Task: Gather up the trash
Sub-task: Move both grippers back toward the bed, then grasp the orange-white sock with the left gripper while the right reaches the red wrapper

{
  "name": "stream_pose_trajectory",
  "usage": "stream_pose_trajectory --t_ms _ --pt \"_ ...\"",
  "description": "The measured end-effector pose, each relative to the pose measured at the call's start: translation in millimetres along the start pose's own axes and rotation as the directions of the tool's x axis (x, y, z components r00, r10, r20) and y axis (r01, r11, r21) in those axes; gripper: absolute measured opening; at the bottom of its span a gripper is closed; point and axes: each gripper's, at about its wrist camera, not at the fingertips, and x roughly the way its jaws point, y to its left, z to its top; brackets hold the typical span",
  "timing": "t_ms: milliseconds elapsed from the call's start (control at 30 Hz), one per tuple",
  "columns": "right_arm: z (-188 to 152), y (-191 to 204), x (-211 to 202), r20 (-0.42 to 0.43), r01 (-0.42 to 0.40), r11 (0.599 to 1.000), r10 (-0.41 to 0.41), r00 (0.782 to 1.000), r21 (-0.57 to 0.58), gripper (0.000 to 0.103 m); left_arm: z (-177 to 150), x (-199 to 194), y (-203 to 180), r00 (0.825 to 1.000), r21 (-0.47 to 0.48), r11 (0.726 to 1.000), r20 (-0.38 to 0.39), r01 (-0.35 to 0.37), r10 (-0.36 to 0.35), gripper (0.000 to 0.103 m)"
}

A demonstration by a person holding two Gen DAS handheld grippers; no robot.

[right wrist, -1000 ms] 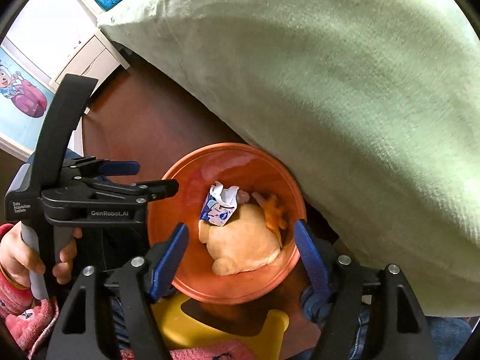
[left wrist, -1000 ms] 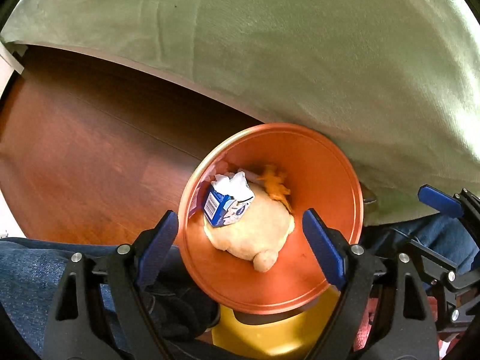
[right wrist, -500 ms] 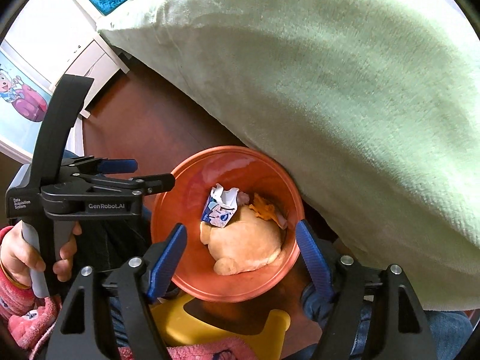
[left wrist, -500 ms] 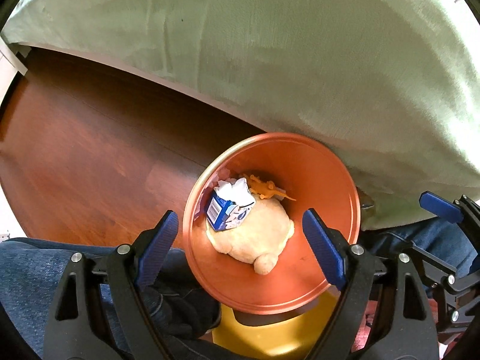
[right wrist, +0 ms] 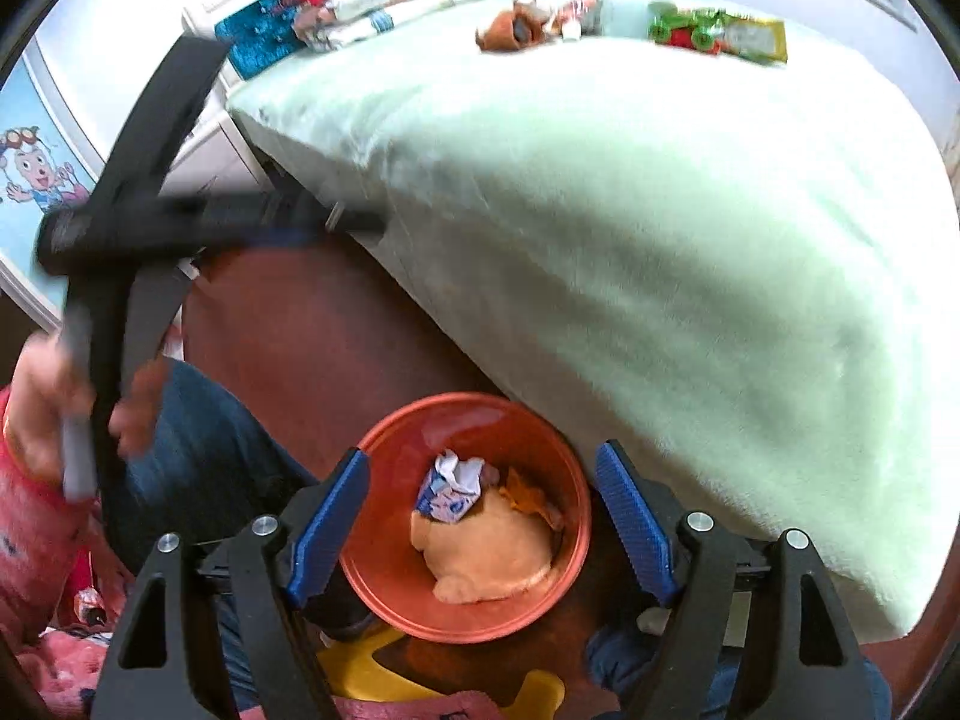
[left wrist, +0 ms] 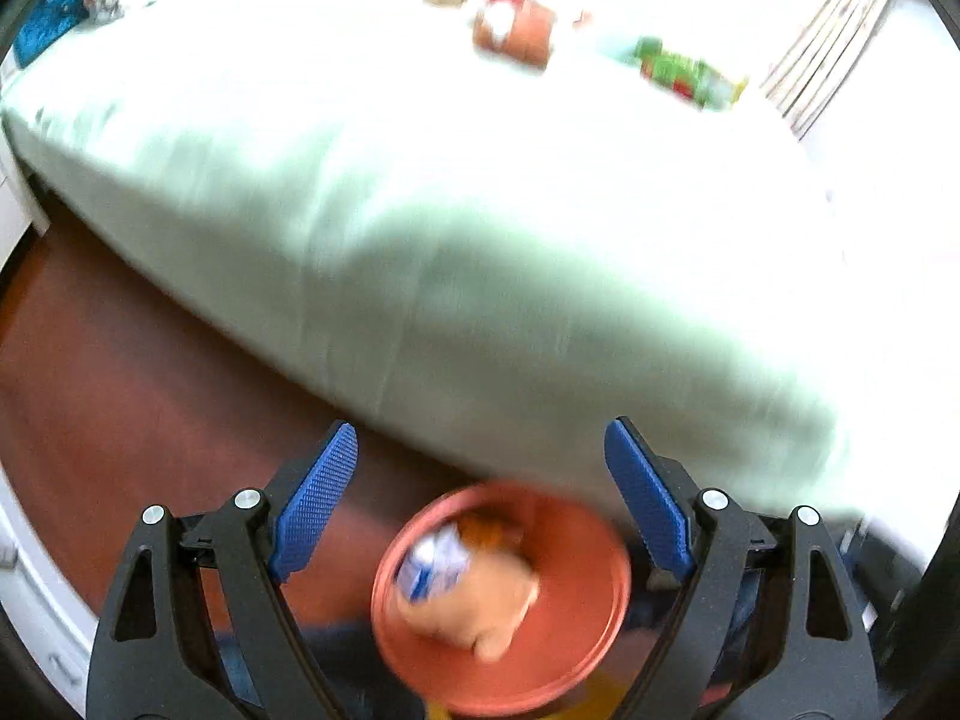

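Both claws, left [left wrist: 480, 498] and right [right wrist: 483, 525], are gaping wide and gripping nothing. Trash [right wrist: 450, 486] is sitting in the bowl [right wrist: 390, 576] on the wood floor [right wrist: 312, 330], beside the green bed [right wrist: 660, 240]; wrappers [right wrist: 714, 30] are lying on the bed's far end.

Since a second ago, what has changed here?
Both cameras have lifted and tilted up: the orange bin now sits low in each view, and the top of the green bed with items left on it has come into sight. The left hand-held gripper is blurred mid-swing. Unchanged: both grippers open and empty, and the crumpled carton and tan lump lie in the bin.
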Motion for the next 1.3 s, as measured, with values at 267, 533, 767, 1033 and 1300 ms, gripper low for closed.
stream_pose_trajectory --t_ms 267,533,767,1033,1300 --pt "-0.5 -5.6 -14.1 0.042 -0.004 0.999 0.003 0.999 0.044 0.077 111.9 13.1 -20.3 0.982 0.034 0.999 0.190 0.008 -0.014 0.083" --pt "-1.0 -11.0 -31.2 0.089 -0.024 0.997 0.017 0.996 0.078 0.077 170.9 65.2 -24.0 0.982 0.044 0.994 0.165 -0.096 0.088 0.083" --pt "0.8 -11.0 -35.4 0.104 -0.032 0.996 0.023 0.994 0.083 0.077 174.2 71.9 -20.0 0.985 0.047 0.992 0.132 -0.116 0.109 0.030" --pt "6.3 -8.2 -38.2 0.125 -0.046 0.995 0.035 0.992 0.085 0.077 146.4 44.6 -24.7 0.979 0.104 0.986 0.170 -0.129 0.110 0.028" --pt "34.5 -10.2 -40.9 0.170 -0.005 0.999 -0.004 0.985 0.053 0.077 99.9 2.1 -5.6 0.971 0.100 0.991 0.232 -0.088 0.062 0.028"
